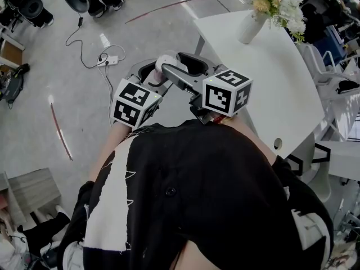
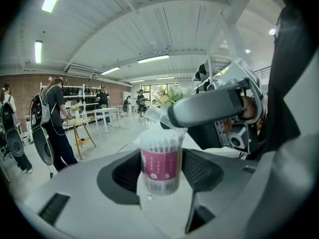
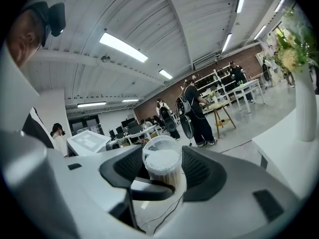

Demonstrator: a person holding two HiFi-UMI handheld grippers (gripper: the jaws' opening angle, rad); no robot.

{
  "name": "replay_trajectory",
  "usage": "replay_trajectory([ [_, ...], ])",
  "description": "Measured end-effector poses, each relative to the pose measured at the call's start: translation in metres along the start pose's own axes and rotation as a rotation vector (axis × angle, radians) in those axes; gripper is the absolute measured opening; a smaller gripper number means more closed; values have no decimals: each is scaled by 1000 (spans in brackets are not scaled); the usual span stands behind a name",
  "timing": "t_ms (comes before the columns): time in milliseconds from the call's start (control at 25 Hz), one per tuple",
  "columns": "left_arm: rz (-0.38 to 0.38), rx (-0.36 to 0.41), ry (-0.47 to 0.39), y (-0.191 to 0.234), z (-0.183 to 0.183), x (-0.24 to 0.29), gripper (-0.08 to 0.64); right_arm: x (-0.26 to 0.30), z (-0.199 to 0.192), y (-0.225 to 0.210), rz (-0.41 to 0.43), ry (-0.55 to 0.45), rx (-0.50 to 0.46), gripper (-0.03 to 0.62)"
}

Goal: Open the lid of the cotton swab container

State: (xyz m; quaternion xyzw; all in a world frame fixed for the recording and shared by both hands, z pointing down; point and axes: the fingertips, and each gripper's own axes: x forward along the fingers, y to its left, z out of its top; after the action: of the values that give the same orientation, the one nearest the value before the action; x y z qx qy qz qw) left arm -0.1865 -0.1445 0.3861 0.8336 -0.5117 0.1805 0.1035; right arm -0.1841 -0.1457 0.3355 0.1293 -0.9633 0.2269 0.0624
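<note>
Left tongs (image 2: 160, 182) pinch the cotton swab container (image 2: 160, 163) round its pink-label middle, a pad on each side, container upright-ish. Right tongs (image 3: 163, 172) come in across the left ones from the side and pinch the top end, the clear lid (image 3: 162, 156), with white swab tips showing under it. In the left gripper view the lid looks tipped at the far side of the right tongs' jaw and the swab tips sit bare below it. Whether it is fully free I can't tell.

Container is in mid-air between both tongs, close in front of the person's chest. The white surface (image 1: 270, 77) lies off to the right of the right tongs, with bare floor (image 1: 84, 122) under both.

Judged risks:
- Lid lets go with a jerk and the container kicks, so swabs spill to the floor, since nothing is under it.
- Smooth plastic: the left pinch could slip or rotate if the right tongs pull off-axis.
- Thin lid rim: the right pinch may lose it and the lid drops.
- Squeezing harder to compensate could dent the body and jam the lid.
</note>
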Motion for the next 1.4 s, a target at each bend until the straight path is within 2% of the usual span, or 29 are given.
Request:
replay_trajectory([
  [1400, 77, -80, -22, 32, -4, -2, 261, 2, 9, 2, 4, -22, -21, 238],
])
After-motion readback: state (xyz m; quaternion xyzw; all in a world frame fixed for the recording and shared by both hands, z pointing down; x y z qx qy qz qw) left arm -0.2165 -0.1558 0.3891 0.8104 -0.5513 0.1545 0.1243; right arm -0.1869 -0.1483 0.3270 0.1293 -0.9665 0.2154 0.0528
